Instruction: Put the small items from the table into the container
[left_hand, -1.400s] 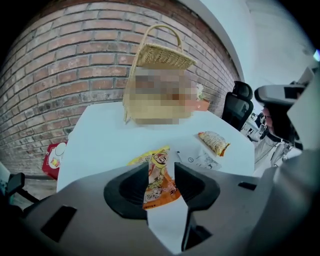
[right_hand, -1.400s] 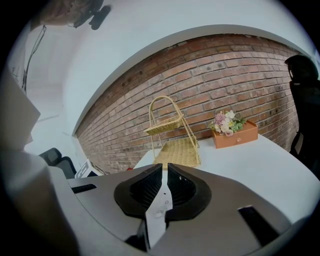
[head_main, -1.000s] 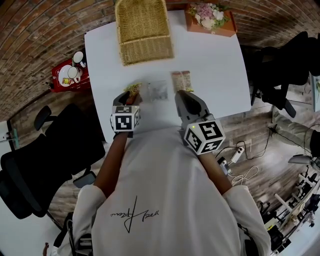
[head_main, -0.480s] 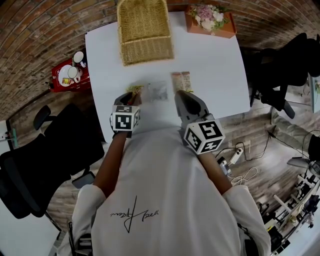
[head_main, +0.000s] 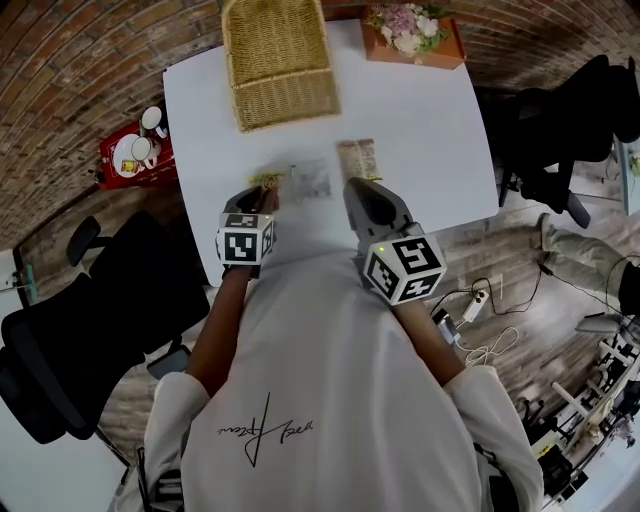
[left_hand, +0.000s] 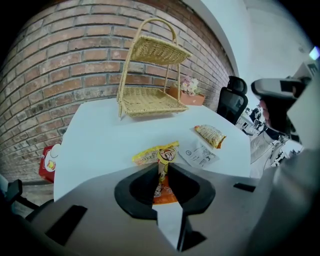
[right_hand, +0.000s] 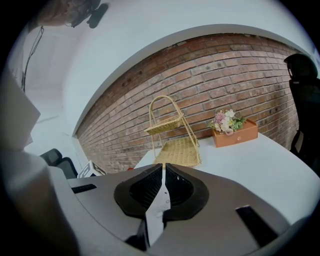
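- Your left gripper (left_hand: 162, 171) is closing its jaws now, and the yellow snack packet (left_hand: 159, 156) is between them. The pads already pinch the near end of the packet, which stands folded up in the gap.
- This packet lies on the table (head_main: 420, 130), on your side of the wicker basket (head_main: 285, 100) and well apart from it.
- Two other small items wait in the same row: a clear packet (head_main: 312, 180) just beside the yellow one, and a brown snack packet (head_main: 358, 158) a little nearer to the basket.
- Your right gripper (right_hand: 163, 172) has its jaws together. I see only a white strip in the gap under them, and I cannot tell if it is the table or something thin.
- I think the yellow packet is very light and soft. The foil will bend and crumple, and it may be slippery, so a pinch on the edge alone can slide off.
- It is better to take it across the flat sealed end or the middle, where the foil is double and gives the pads something to hold.
- The content may be brittle, so you need not squeeze hard. A gentle closed grip should be enough.
- When you lift it, the free end will probably hang down and swing. Carry it calmly toward the lower tray of the basket, which looks empty.
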